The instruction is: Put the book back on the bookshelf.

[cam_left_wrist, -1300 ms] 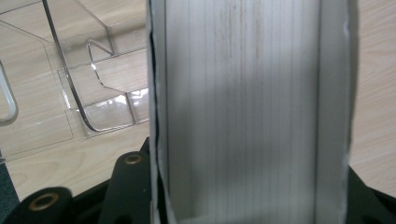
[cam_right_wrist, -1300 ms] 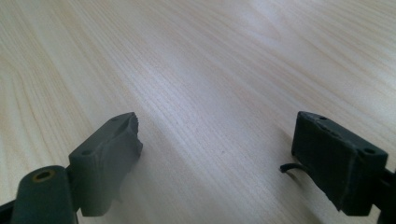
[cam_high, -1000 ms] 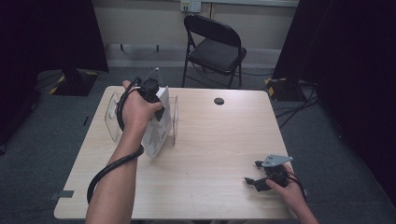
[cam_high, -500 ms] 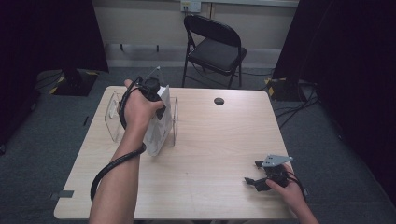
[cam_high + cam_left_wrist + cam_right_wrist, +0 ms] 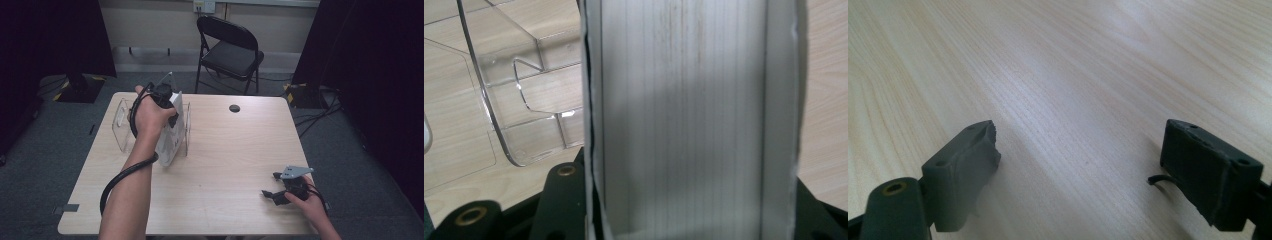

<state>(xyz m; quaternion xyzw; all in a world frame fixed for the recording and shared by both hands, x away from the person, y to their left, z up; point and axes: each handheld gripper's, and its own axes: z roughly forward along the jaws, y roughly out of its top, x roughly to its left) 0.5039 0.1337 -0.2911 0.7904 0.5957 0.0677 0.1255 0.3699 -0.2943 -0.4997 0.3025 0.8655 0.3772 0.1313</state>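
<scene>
Between the clear rack's dividers, left tool clamps a white book.

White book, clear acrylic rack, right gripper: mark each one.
white book (image 5: 684, 115), left gripper view, on its page edges.
clear acrylic rack (image 5: 121, 116), high view, on its left panel.
right gripper (image 5: 1080, 172), right gripper view, midway between its open fingertips.

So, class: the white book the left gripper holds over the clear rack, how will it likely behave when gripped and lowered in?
The white book looks thick, with a dense page block, so it is probably fairly heavy and stiff. Held upright by the left gripper, it may swing or slip if the grip loosens. The clear acrylic rack looks light, so a knock might shift it.
</scene>
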